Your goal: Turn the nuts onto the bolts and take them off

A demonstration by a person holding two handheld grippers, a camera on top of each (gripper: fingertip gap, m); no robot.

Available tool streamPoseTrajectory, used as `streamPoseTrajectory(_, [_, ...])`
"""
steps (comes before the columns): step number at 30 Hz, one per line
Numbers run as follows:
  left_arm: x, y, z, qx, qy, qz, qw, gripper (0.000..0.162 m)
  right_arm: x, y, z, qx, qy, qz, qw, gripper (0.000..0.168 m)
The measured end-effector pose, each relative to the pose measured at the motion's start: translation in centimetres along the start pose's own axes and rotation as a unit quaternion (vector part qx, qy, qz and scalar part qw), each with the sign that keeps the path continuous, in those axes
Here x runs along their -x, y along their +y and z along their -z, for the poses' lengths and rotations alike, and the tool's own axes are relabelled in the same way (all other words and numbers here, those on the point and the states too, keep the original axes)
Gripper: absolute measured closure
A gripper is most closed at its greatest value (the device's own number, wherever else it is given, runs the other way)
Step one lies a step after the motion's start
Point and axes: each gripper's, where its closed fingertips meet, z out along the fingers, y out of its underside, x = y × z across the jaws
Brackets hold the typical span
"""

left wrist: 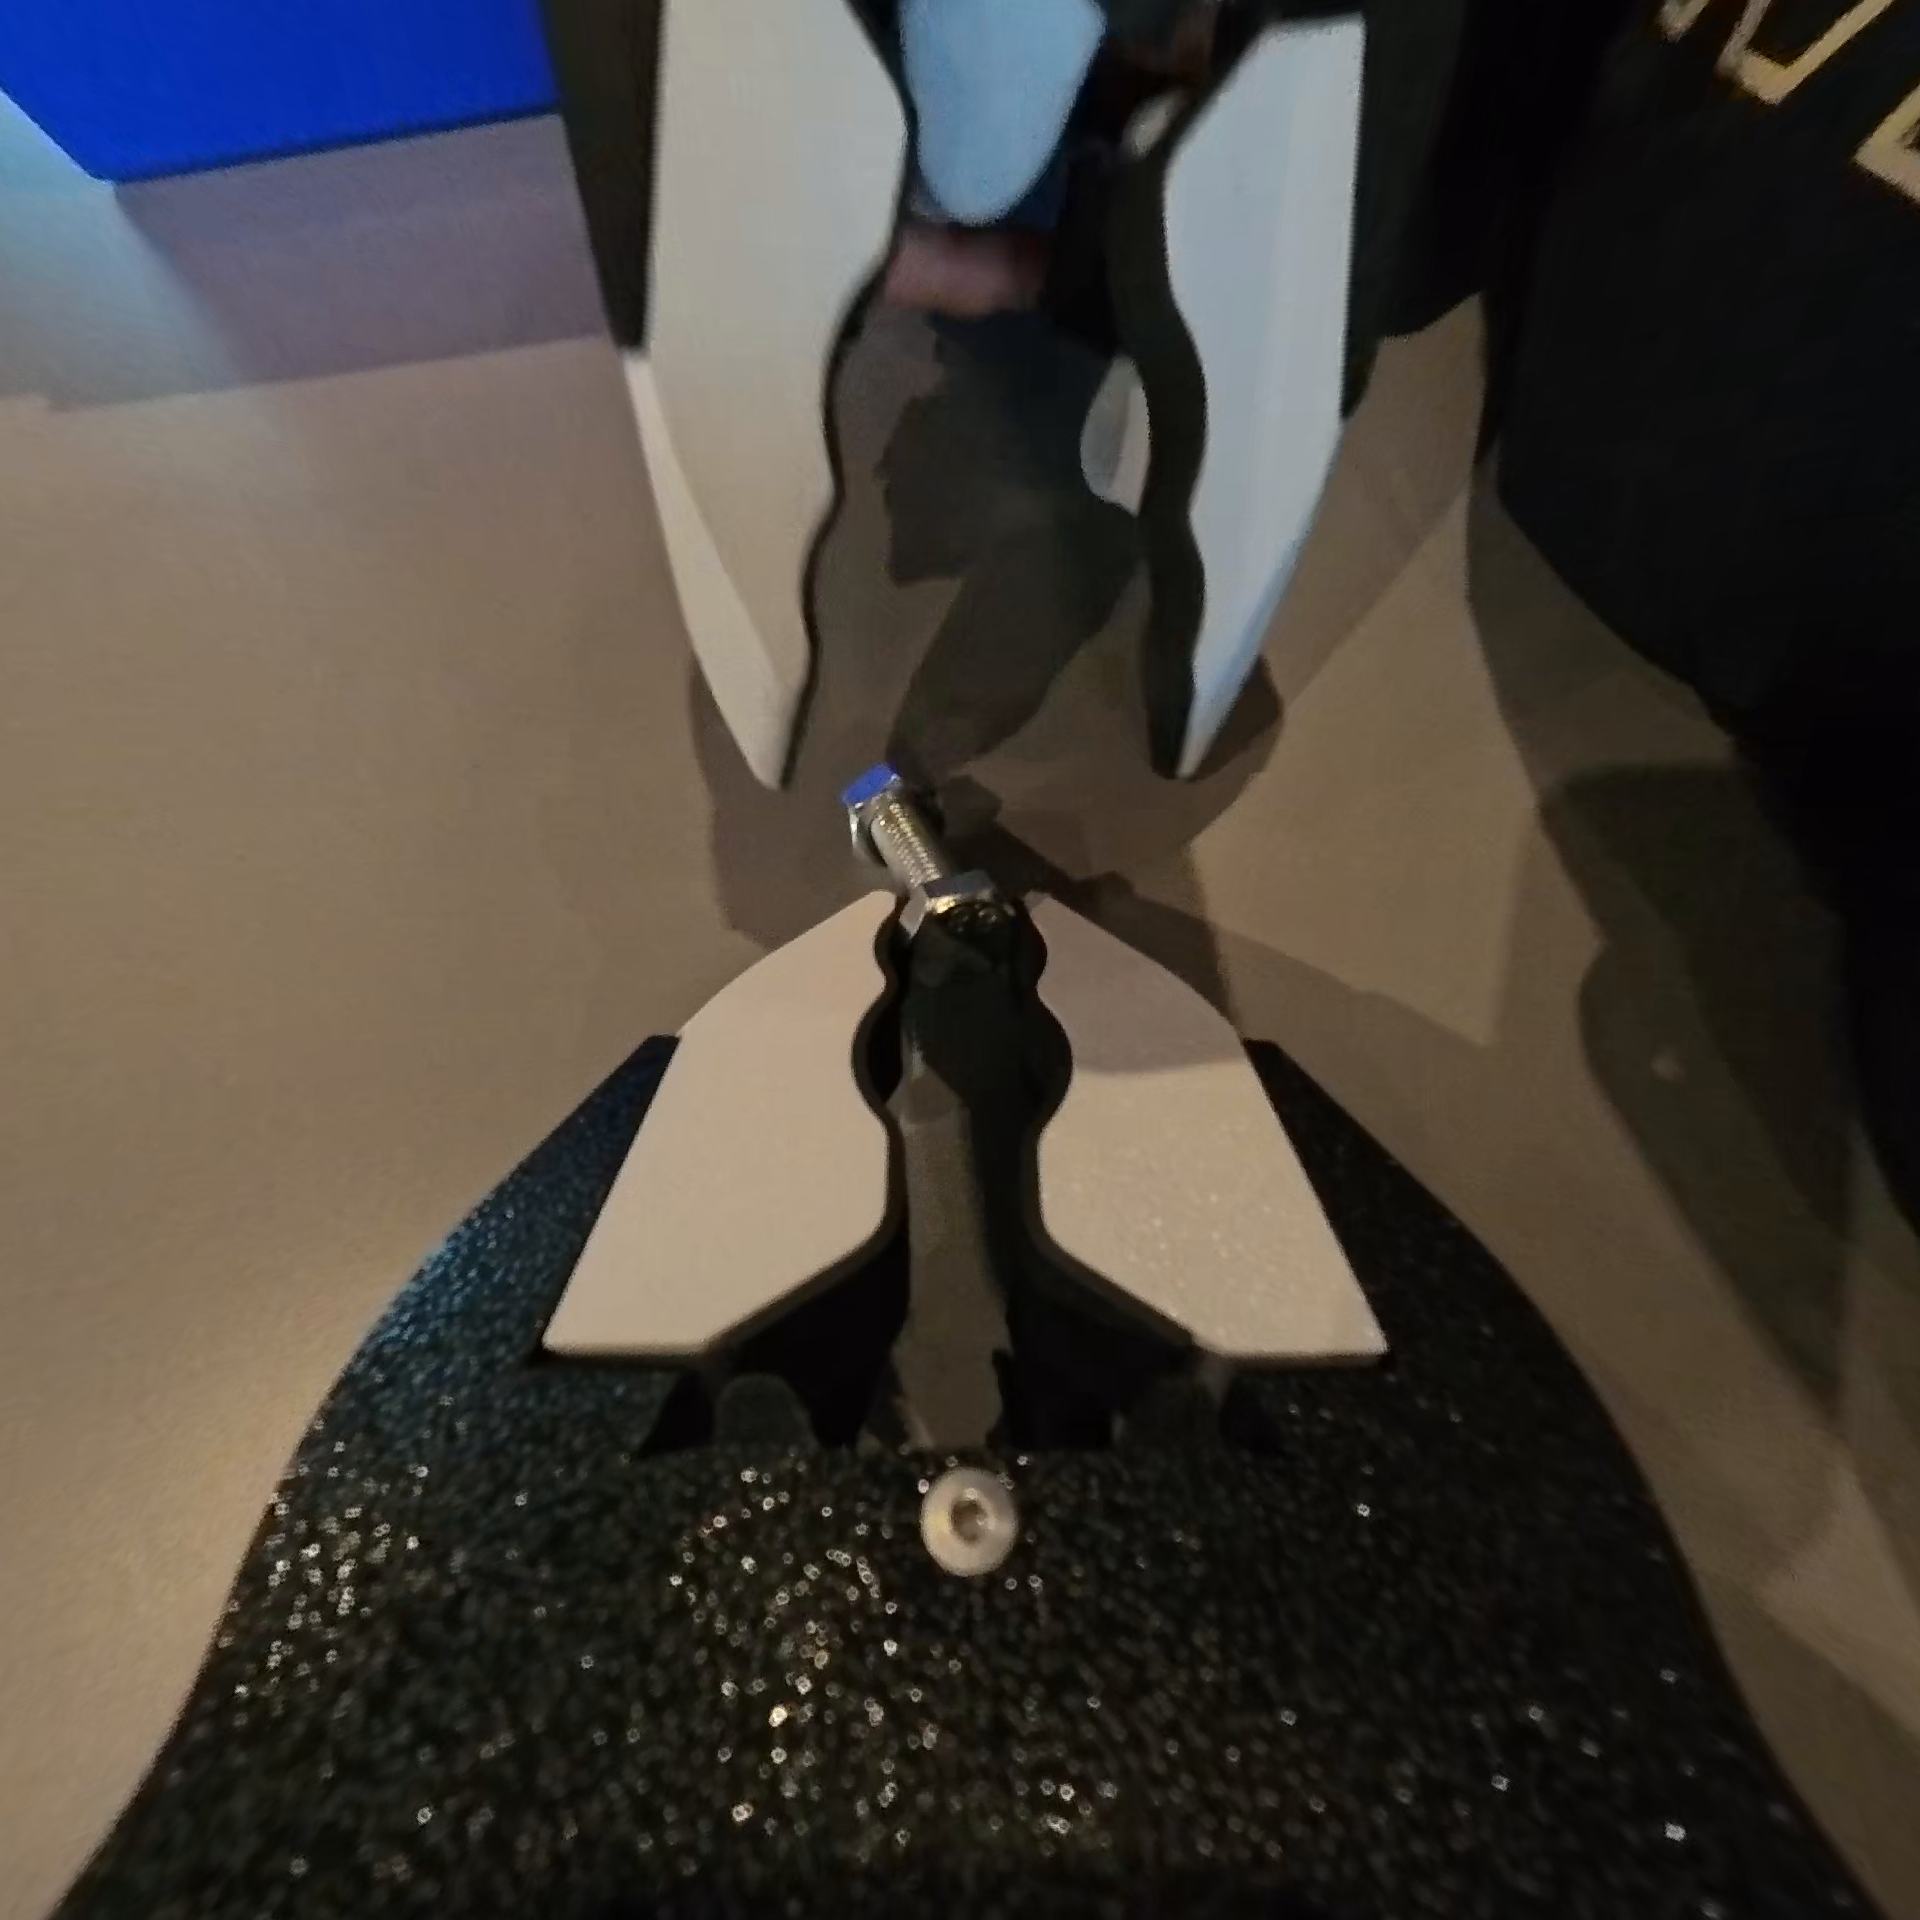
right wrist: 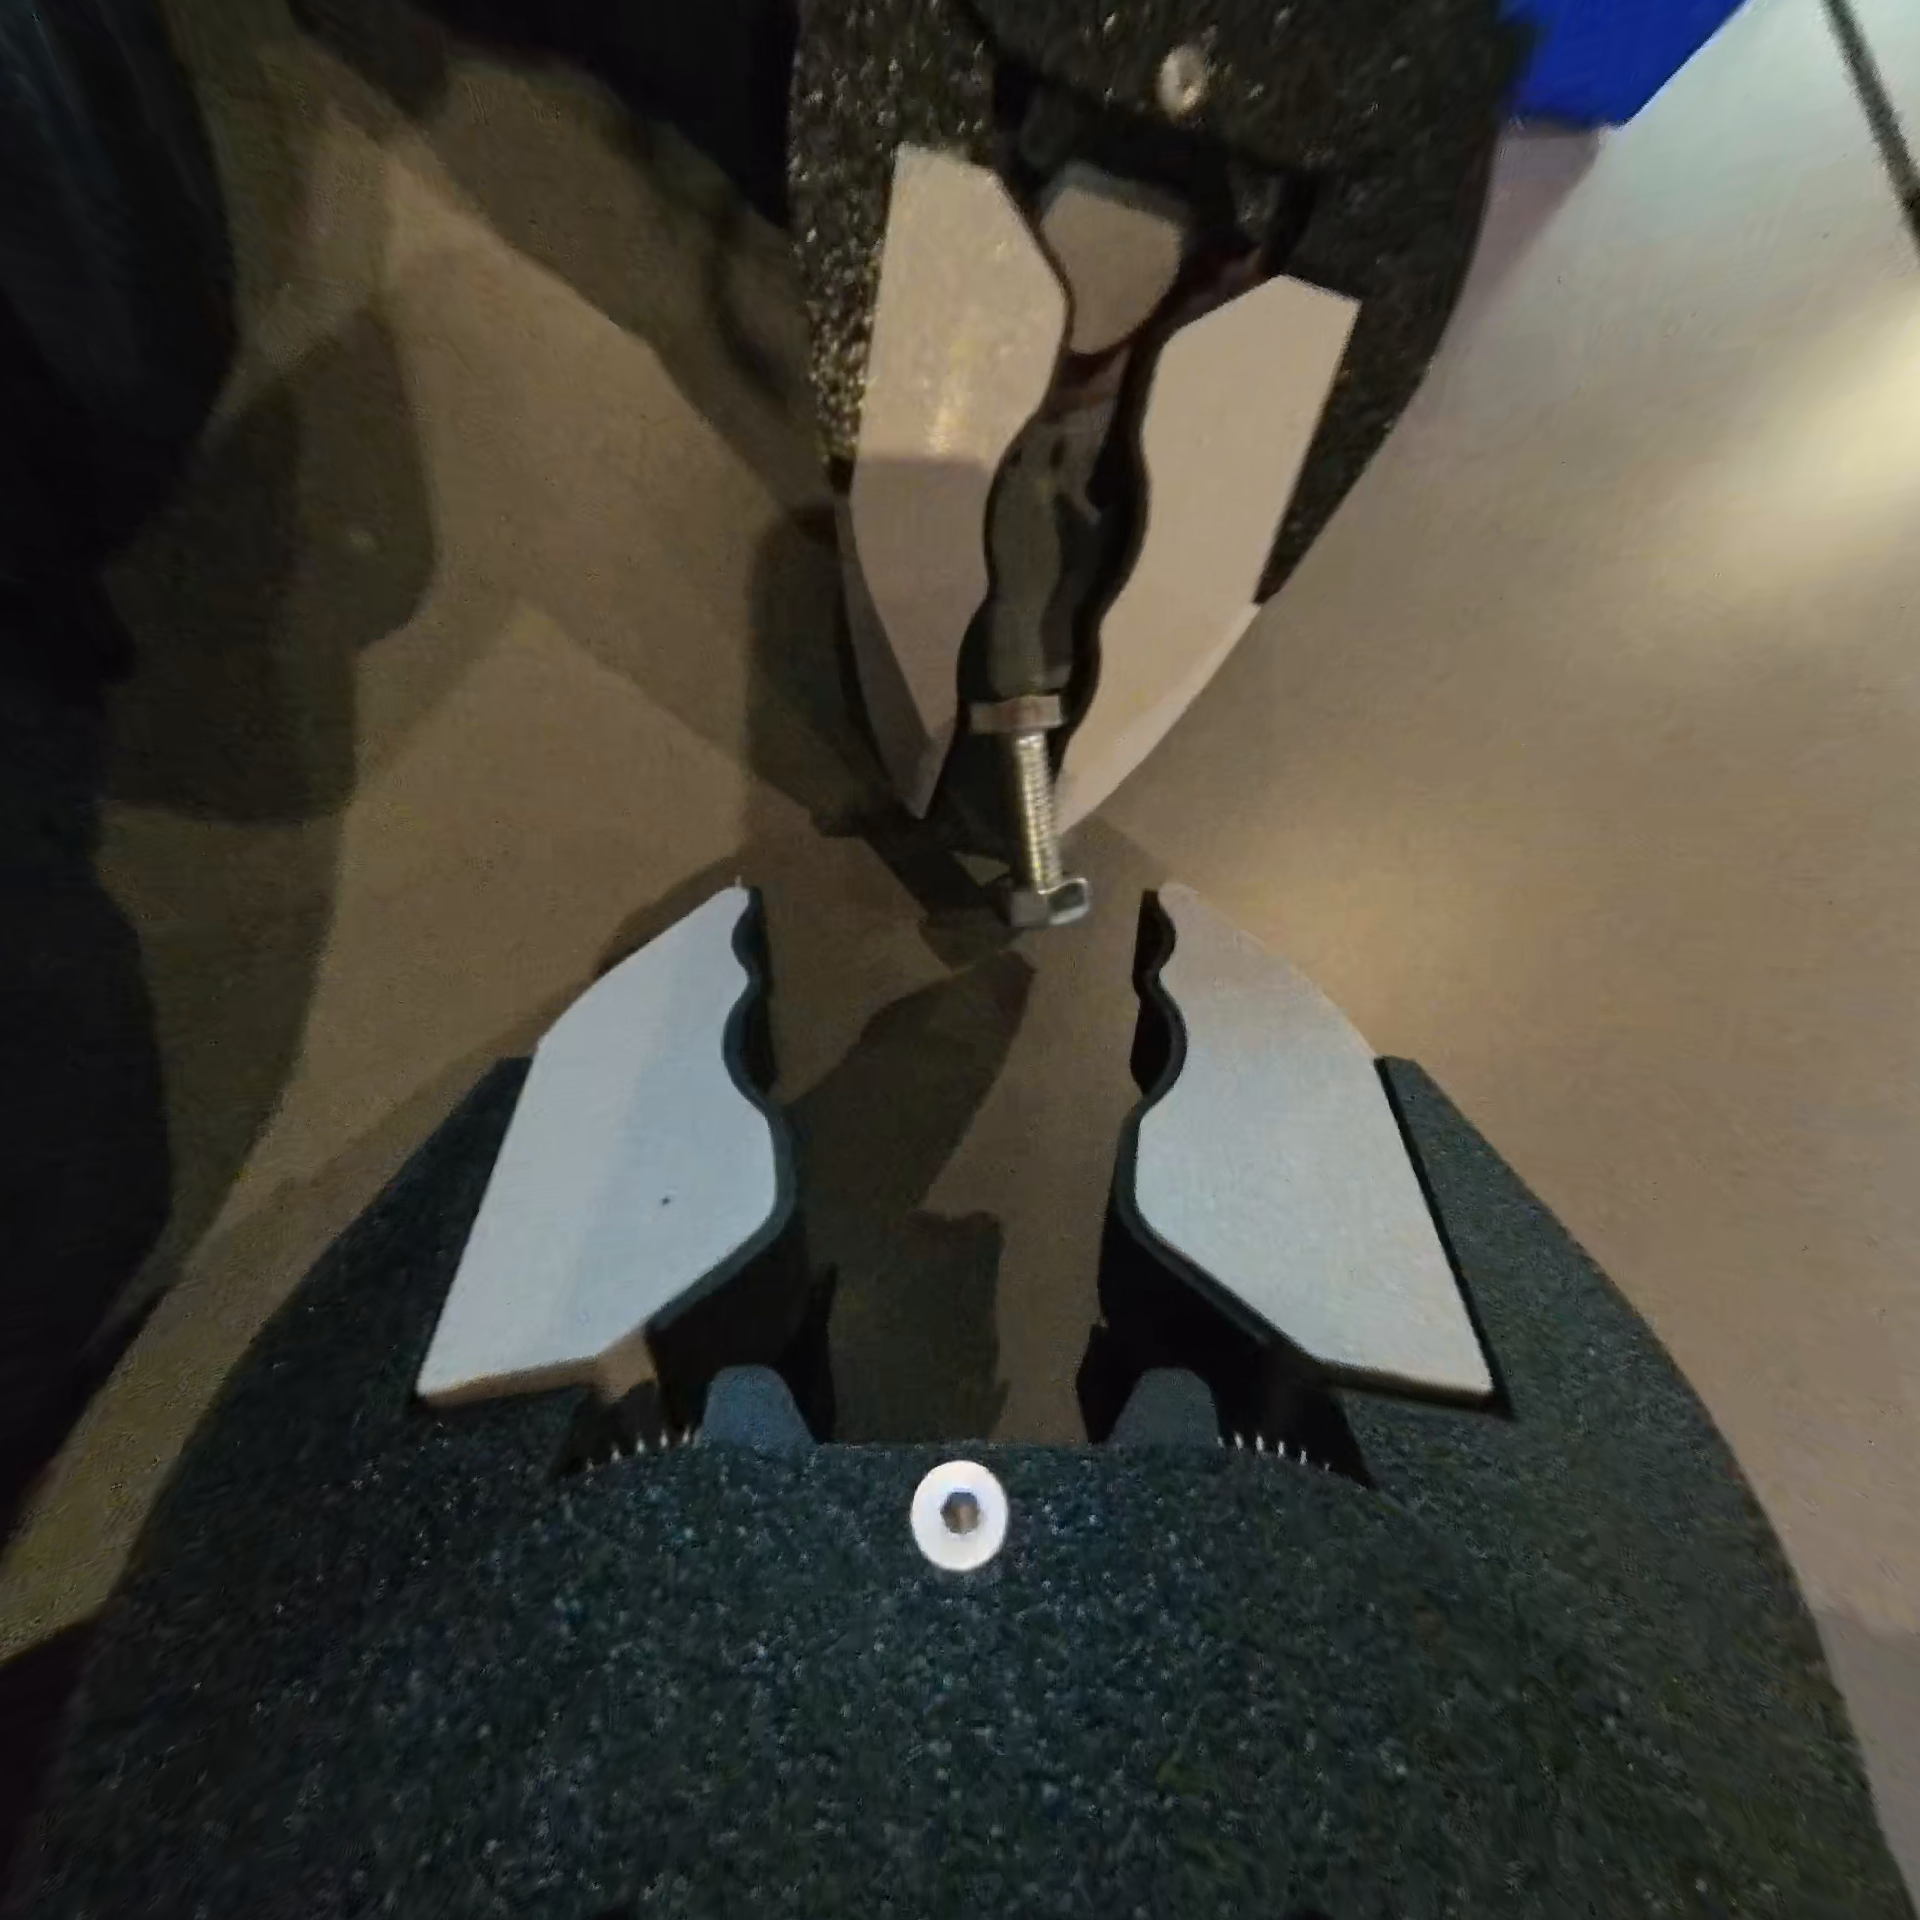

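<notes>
We hold the bolt point(left wrist: 902, 844) clenched in the left gripper point(left wrist: 951, 940) by its threaded end, at the nut point(left wrist: 951, 906), above the bare tan bench point(left wrist: 312, 831). The bolt head point(right wrist: 1047, 902) points at the right gripper point(right wrist: 951, 914), which is released, fingers spread either side of the head. To proceed well, we align the right gripper on the bolt axis, close squarely on the head, then turn. A dark garment point(left wrist: 1714, 312) bears pale lettering, too blurred to read.
</notes>
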Motion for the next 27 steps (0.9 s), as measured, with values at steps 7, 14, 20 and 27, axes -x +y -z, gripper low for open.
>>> streamPoseTrajectory(7, [0.0, 0.0, 0.0, 0.0, -0.001, 0.0, 1.0, 0.144, 1.4, -0.6, 1.5, -0.027, -0.073, -0.038, 0.996, 0.142])
streamPoseTrajectory(14, [0.0, 0.0, 0.1, -0.003, -0.009, -0.012, 1.0, 0.145, 0.7, -0.6, -0.1, -0.013, -0.022, -0.009, 1.0, 0.104])
streamPoseTrajectory(20, [0.2, -0.6, 0.6, -0.031, -0.032, -0.028, 0.999, 0.145, 1.5, -1.5, 1.4, -0.051, -0.072, -0.038, 0.995, 0.141])
streamPoseTrajectory(27, [-0.1, -0.9, 0.8, -0.044, -0.024, -0.035, 0.998, 0.145, -0.1, -1.1, -0.3, -0.027, 0.008, -0.012, 1.0, 0.093])
